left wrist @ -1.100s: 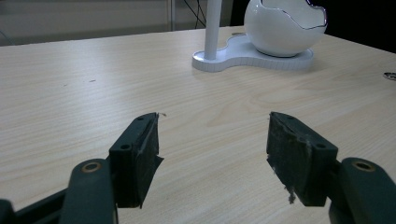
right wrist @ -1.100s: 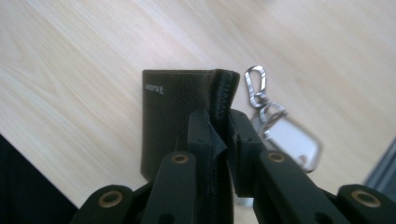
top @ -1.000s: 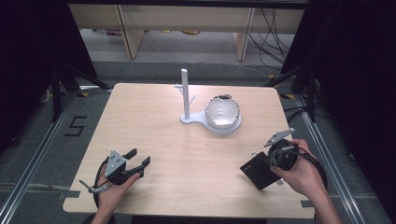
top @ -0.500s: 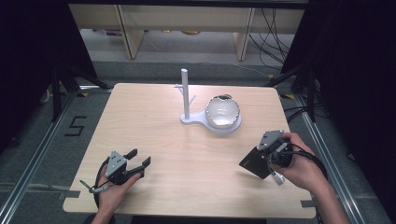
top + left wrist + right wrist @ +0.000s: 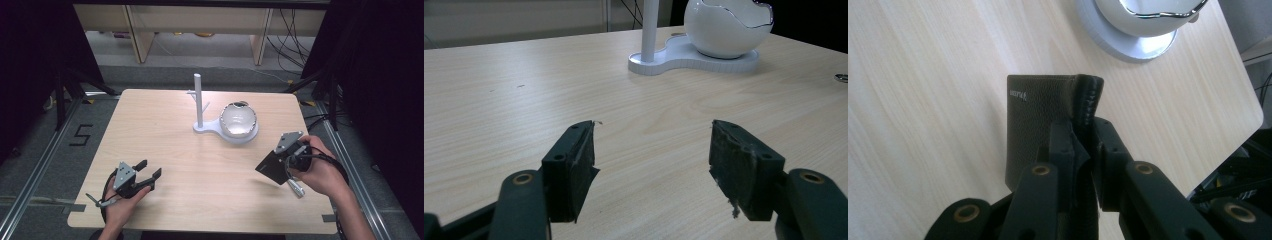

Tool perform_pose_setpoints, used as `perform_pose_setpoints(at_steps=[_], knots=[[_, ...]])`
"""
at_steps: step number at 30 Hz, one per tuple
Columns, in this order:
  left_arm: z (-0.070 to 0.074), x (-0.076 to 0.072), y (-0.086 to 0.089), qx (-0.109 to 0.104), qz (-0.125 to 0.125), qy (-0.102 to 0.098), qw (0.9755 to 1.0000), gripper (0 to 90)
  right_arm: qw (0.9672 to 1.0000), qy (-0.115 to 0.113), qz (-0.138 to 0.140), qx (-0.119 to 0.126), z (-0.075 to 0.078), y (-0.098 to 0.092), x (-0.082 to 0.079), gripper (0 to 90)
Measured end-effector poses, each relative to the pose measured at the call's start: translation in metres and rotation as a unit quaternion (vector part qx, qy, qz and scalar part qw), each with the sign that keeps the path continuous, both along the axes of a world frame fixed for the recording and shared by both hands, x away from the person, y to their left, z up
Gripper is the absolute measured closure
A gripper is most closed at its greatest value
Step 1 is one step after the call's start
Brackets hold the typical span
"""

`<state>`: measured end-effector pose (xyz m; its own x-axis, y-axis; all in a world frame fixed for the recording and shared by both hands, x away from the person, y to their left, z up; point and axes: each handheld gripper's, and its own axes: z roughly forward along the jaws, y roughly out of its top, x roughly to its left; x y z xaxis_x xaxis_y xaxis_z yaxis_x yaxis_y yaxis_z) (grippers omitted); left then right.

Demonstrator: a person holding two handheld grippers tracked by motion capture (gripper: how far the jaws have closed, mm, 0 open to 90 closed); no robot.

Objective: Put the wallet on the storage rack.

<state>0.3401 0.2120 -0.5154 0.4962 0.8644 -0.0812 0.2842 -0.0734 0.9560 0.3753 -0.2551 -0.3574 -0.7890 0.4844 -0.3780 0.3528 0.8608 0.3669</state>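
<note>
Held item: a dark brown, flat, rectangular leather wallet (image 5: 1040, 122), clamped in the right gripper (image 5: 292, 155) above the right part of the light wooden worktop (image 5: 200, 165).
Right fingers: closed together on the wallet's thick stitched edge, one finger (image 5: 1060, 145) on each face; the rest of the wallet projects forward and to one side of the fingers.
Wallet attitude: in the high view it hangs tilted, clear of the worktop surface, with its flat face turned toward the table centre.
Long axis: runs along the line of the right fingers, pointing away from the hand.
Key relation: the white egg-shaped ceramic bowl (image 5: 238, 120) on its white moulded base (image 5: 215, 131) lies ahead of the wallet's free end, well apart, toward the far centre of the worktop. The white upright post (image 5: 198, 100) rises from the same base, just beside the bowl.
Nearer hand: the right hand is nearer to the bowl and base than the left.
Left gripper (image 5: 147, 172): rests low at the near left of the worktop, fingers (image 5: 574, 165) spread apart with nothing between them, pointed toward the base and well apart from it.
Judgement: the next move likely depends on the right hand alone; the grip on one edge may let the wallet swing.
</note>
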Motion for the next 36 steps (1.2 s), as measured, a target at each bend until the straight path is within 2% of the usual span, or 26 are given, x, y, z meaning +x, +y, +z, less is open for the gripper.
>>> perform_pose_setpoints(at_steps=[4, 10, 12, 13, 14, 15, 18, 19, 21, 22, 23, 24, 28, 36], knots=[[0.0, 0.0, -0.001, 0.0, -0.001, 0.0, 1.0, 34.3, 0.9999, -0.005, 0.01, -0.003, 0.002, 0.001, 0.004, 81.9], [0.0, 0.0, -0.002, 0.0, -0.002, -0.001, 1.0, 34.3, 0.9998, -0.017, 0.004, 0.001, 0.007, 0.003, 0.007, 81.9], [0.0, 0.0, -0.002, 0.001, -0.001, 0.0, 1.0, 34.3, 0.9997, -0.021, 0.011, -0.003, 0.009, 0.004, 0.009, 81.9], [0.0, -0.001, -0.002, 0.001, -0.002, 0.0, 1.0, 34.3, 0.9998, -0.022, 0.003, -0.001, 0.01, 0.004, 0.009, 81.9], [-0.001, 0.0, -0.002, 0.001, -0.003, -0.001, 1.0, 34.3, 0.9997, -0.024, 0.011, -0.002, 0.011, 0.005, 0.011, 81.9], [-0.001, 0.0, -0.002, -0.001, -0.004, -0.003, 1.0, 34.3, 0.9997, -0.025, 0.002, -0.002, 0.011, 0.006, 0.011, 81.9], [-0.001, 0.0, -0.002, 0.0, -0.004, -0.003, 1.0, 34.3, 0.9995, -0.03, 0.005, -0.003, 0.014, 0.008, 0.014, 81.9], [-0.001, 0.0, -0.002, 0.0, -0.004, -0.003, 1.0, 34.3, 0.9993, -0.033, 0.014, -0.003, 0.015, 0.008, 0.015, 81.9], [-0.001, 0.0, -0.002, -0.001, -0.004, -0.003, 1.0, 34.3, 0.9995, -0.032, 0.005, 0.0, 0.016, 0.009, 0.015, 81.9], [0.0, -0.001, -0.002, 0.001, -0.002, 0.001, 1.0, 34.3, 0.9992, -0.037, 0.014, -0.002, 0.017, 0.01, 0.017, 81.9], [-0.001, -0.001, -0.002, -0.002, -0.004, -0.002, 1.0, 34.3, 0.9993, -0.037, 0.009, 0.0, 0.018, 0.011, 0.017, 81.9], [-0.001, -0.001, -0.003, -0.002, -0.005, -0.002, 1.0, 34.3, 0.999, -0.041, 0.018, -0.002, 0.019, 0.012, 0.019, 81.9], [-0.001, -0.001, -0.003, -0.001, -0.004, -0.001, 1.0, 34.3, 0.9988, -0.044, 0.021, -0.005, 0.02, 0.014, 0.021, 82.0], [-0.001, -0.002, -0.003, 0.002, -0.004, 0.001, 1.0, 34.3, 0.9984, -0.054, 0.014, -0.003, 0.025, 0.02, 0.028, 82.0]])
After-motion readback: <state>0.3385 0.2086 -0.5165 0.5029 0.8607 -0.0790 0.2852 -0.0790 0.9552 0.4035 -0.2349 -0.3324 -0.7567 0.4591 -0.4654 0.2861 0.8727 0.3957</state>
